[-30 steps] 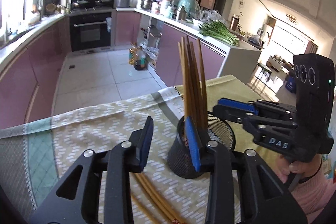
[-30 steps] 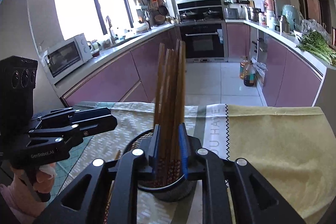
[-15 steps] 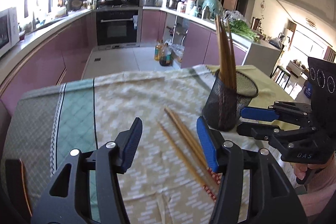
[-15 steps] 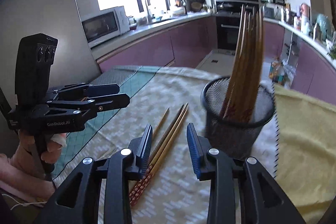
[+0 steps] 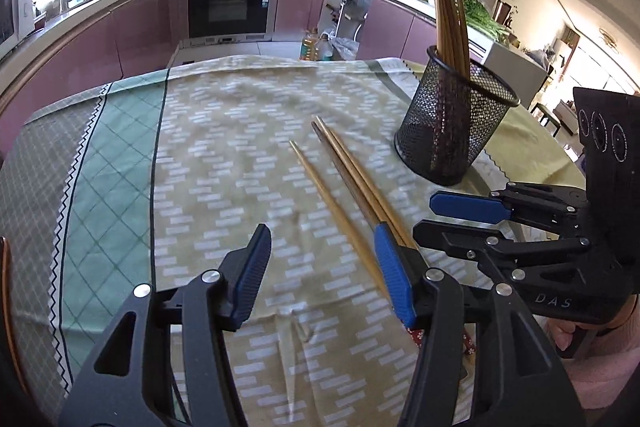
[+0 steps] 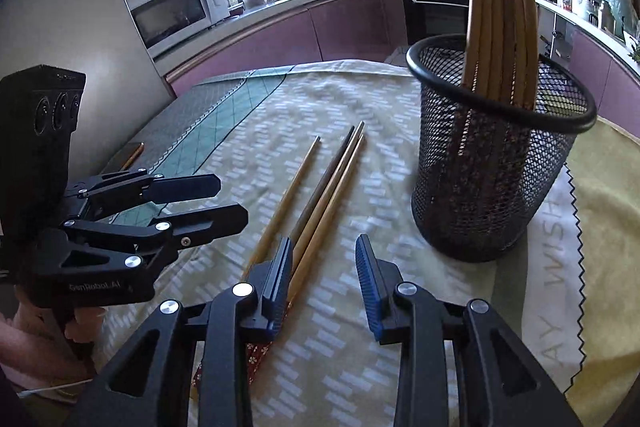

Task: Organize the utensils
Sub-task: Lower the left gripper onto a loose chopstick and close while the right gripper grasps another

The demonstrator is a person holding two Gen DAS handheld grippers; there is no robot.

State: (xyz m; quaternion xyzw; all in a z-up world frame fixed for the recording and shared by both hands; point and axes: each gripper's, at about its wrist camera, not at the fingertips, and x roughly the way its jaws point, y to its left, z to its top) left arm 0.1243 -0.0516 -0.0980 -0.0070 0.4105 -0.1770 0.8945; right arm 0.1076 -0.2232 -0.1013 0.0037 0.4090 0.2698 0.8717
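wooden chopsticks point(image 5: 348, 183) lie lengthwise away from both grippers; right gripper point(image 6: 324, 283) nearer, jaws narrowly parted and empty; left gripper point(image 5: 320, 275) half-open, empty.

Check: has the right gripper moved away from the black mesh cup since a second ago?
Yes. Right gripper pulled back and left of the black mesh cup, now above loose wooden chopsticks.

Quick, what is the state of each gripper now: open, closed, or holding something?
Left gripper: open, holding nothing; one loose chopstick lies on the cloth under its jaws.
Right gripper: open, holding nothing.
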